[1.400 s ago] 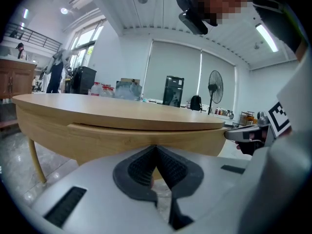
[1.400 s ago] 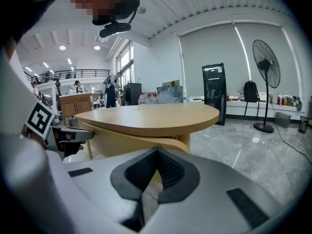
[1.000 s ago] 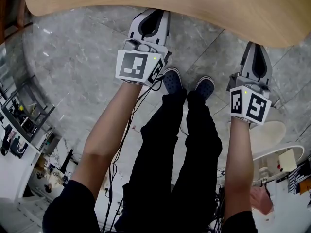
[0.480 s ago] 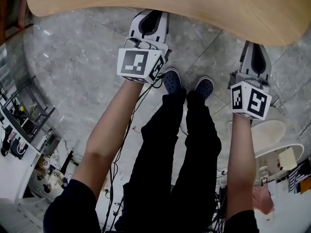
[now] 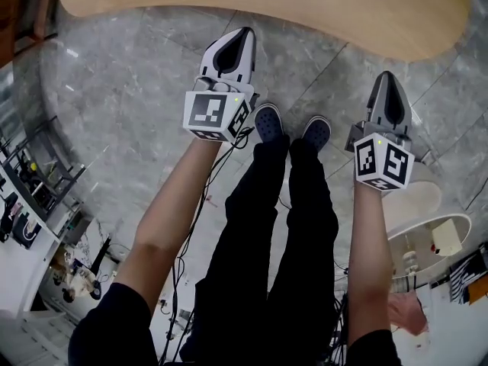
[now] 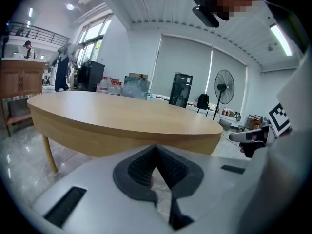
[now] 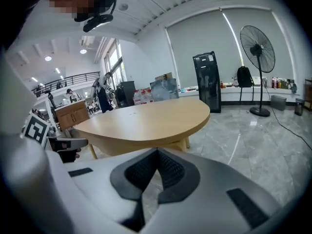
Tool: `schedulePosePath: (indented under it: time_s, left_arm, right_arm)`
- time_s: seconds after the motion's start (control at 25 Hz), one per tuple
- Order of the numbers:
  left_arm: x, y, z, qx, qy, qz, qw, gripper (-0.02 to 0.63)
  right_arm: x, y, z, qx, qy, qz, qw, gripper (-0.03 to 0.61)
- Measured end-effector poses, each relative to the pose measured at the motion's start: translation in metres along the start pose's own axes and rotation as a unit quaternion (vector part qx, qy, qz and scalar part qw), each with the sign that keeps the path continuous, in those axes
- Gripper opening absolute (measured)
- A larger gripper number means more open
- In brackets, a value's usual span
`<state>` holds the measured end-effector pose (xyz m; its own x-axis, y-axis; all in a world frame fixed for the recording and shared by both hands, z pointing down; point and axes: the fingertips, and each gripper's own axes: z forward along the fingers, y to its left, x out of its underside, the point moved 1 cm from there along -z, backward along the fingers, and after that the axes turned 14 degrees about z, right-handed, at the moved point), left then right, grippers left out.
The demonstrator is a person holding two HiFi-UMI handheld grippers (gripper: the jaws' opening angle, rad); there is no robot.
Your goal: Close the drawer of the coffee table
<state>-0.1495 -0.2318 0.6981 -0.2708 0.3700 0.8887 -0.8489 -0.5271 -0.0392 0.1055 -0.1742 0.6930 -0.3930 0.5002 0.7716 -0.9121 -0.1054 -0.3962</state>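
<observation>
The light wooden coffee table [image 5: 305, 6] runs across the top of the head view, and only its top and rim show. I cannot make out a drawer in any view. My left gripper [image 5: 245, 31] is shut with nothing in it, its tip just short of the table's rim. My right gripper [image 5: 387, 75] is also shut and empty, a little farther back from the rim. In the left gripper view the jaws [image 6: 156, 148] meet in front of the table [image 6: 122, 121]. The right gripper view shows shut jaws [image 7: 157, 152] facing the table's rounded end [image 7: 146, 123].
The person's dark shoes [image 5: 270, 123] stand on the grey marble floor between the grippers, and a cable [image 5: 200, 204] trails beside the legs. A white round stand [image 5: 419, 208] is at the right, shelving [image 5: 34, 185] at the left. A floor fan [image 7: 257, 57] and black cabinet [image 7: 207, 82] stand beyond.
Both grippers have drawn back from under the table's rim towards the person. Their tips now show fully, and both stay shut.
</observation>
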Motion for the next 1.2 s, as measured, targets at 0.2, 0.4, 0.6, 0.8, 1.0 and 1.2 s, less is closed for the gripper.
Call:
schedulePosePath:
  time_s: [0.2, 0.4, 0.6, 0.8, 1.0, 1.2]
  left_arm:
    - [-0.041, -0.016, -0.038, 0.011, 0.003, 0.005, 0.9999, 0.026]
    - [-0.093, -0.028, -0.077, 0.015, 0.005, 0.001, 0.9999, 0.026]
    - [-0.152, -0.035, -0.121, 0.007, 0.006, -0.003, 1.0000, 0.026]
    - [-0.208, -0.045, -0.172, 0.016, 0.014, 0.005, 0.9998, 0.026]
    - [-0.271, -0.062, -0.226, 0.028, 0.015, 0.012, 0.9994, 0.026]
    - [-0.347, -0.062, -0.264, 0.020, -0.027, 0.007, 0.9994, 0.026]
  right_arm:
    - [-0.031, 0.014, -0.038, -0.008, 0.010, -0.005, 1.000, 0.028]
    - [-0.080, 0.032, -0.076, -0.017, 0.013, -0.013, 1.000, 0.028]
    - [-0.128, 0.041, -0.125, -0.016, 0.017, -0.027, 0.999, 0.028]
    - [-0.171, 0.066, -0.182, -0.029, 0.039, -0.039, 0.998, 0.028]
    - [-0.204, 0.090, -0.240, -0.037, 0.058, -0.023, 0.997, 0.028]
    - [-0.255, 0.124, -0.278, -0.066, 0.056, -0.026, 0.996, 0.028]
